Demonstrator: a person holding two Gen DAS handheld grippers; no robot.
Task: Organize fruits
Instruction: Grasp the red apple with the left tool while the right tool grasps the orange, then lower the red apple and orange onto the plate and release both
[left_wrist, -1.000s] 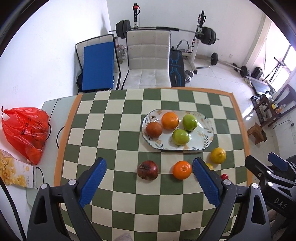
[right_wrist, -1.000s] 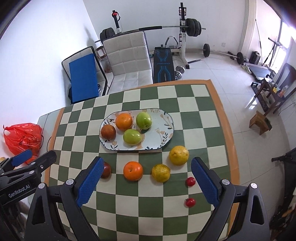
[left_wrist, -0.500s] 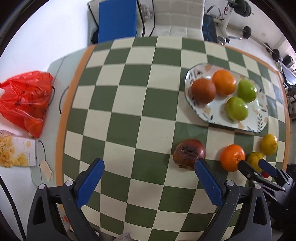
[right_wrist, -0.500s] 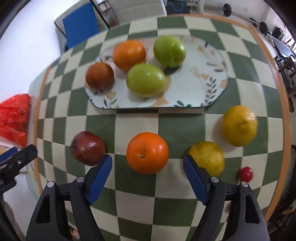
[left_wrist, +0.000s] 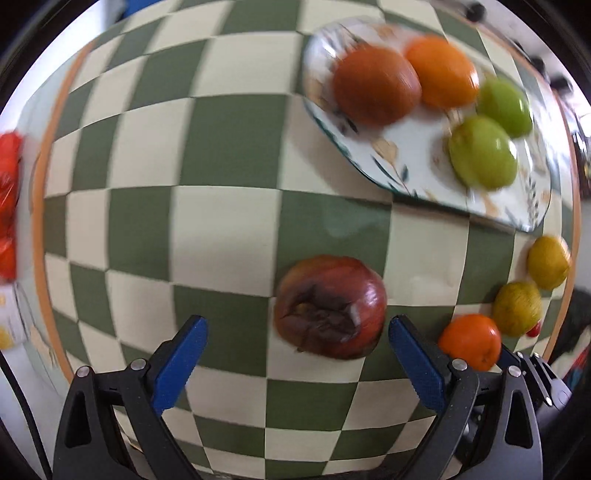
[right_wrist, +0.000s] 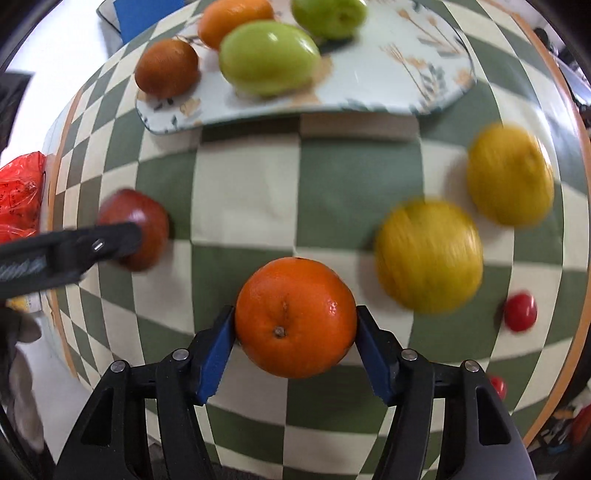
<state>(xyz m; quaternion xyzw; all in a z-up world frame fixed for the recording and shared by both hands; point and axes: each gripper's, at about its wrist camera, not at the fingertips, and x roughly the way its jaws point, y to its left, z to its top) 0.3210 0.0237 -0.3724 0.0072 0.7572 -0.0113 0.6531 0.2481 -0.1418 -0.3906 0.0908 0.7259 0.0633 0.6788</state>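
Right tongs (right_wrist: 295, 332) clamp orange (right_wrist: 295, 317) on checkered bench (right_wrist: 251, 184); plate (right_wrist: 369, 74) lies straight ahead. Left tongs (left_wrist: 297, 349), spread wide, flank dark red fruit (left_wrist: 330, 306), offset toward right pad.

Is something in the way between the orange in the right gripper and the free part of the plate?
Nothing visible blocks it. The orange sits between the right gripper's fingers, and only bare checkered cloth lies between it and the plate's empty right part. The two yellow fruits stay off to the right.
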